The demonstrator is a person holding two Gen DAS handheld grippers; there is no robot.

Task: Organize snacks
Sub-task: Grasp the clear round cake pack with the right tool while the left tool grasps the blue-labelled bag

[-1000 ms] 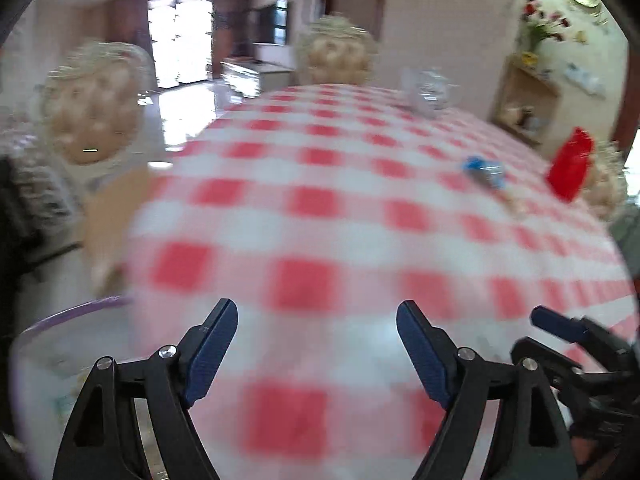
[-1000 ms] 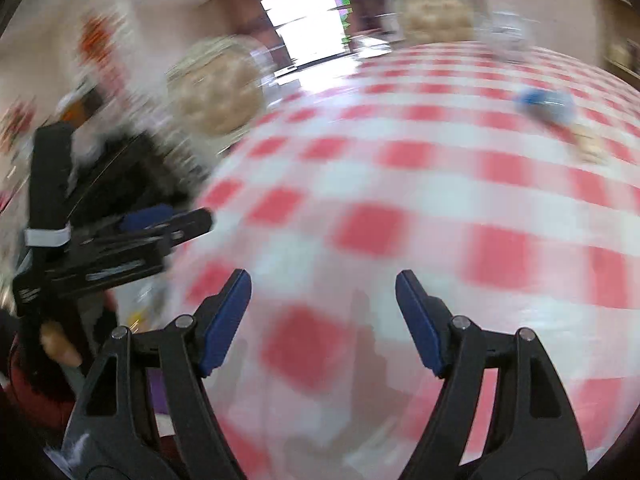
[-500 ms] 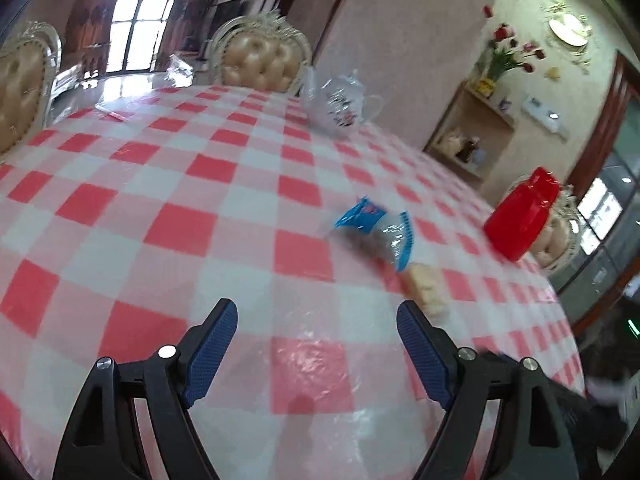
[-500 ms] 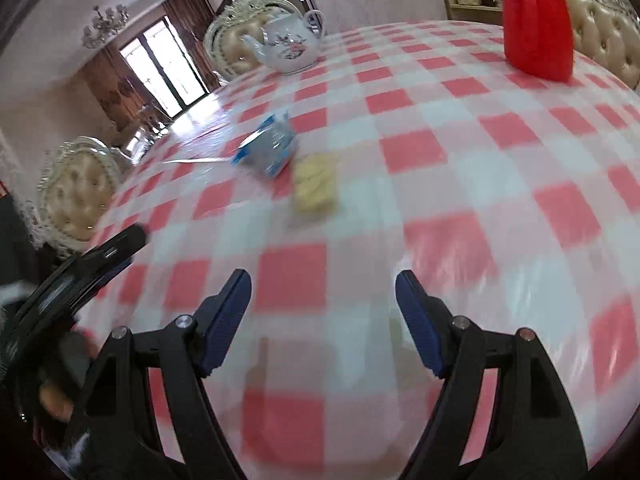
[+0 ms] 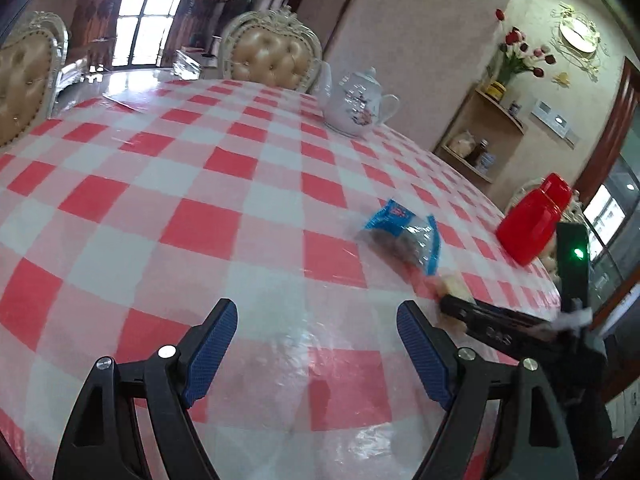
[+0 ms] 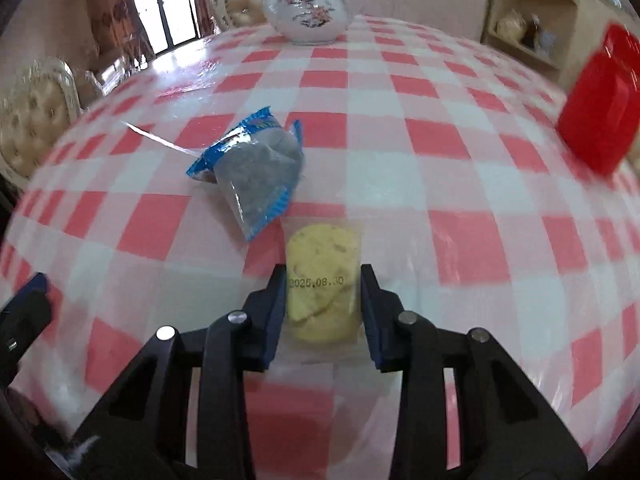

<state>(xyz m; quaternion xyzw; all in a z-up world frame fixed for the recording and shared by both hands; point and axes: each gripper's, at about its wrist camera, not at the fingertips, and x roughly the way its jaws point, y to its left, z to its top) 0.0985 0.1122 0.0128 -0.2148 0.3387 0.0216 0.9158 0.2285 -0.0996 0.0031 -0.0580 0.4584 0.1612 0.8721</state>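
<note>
Two snacks lie on the red-and-white checked table [image 6: 400, 184]. One is a yellow cookie in a clear packet [image 6: 322, 248]; the other is a blue-edged packet of dark contents [image 6: 256, 164] just behind it to the left. My right gripper [image 6: 324, 292] straddles the cookie packet; its jaws are closing and the pads touch the packet's two sides. In the left wrist view the blue packet [image 5: 404, 236] and the cookie [image 5: 452, 286] lie to the right, with the right gripper [image 5: 450, 306] on the cookie. My left gripper [image 5: 316, 344] is open over bare cloth.
A white flowered teapot [image 6: 312, 8] stands at the far side of the table. A red plastic container [image 6: 600, 108] sits at the right edge. Padded chairs [image 5: 272, 60] ring the table, and a corner shelf [image 5: 480, 140] stands beyond it.
Both grippers swept across the table to the snacks. The right gripper came down over the cookie packet and its jaws drew in against it. The left gripper's jaws stayed wide.
</note>
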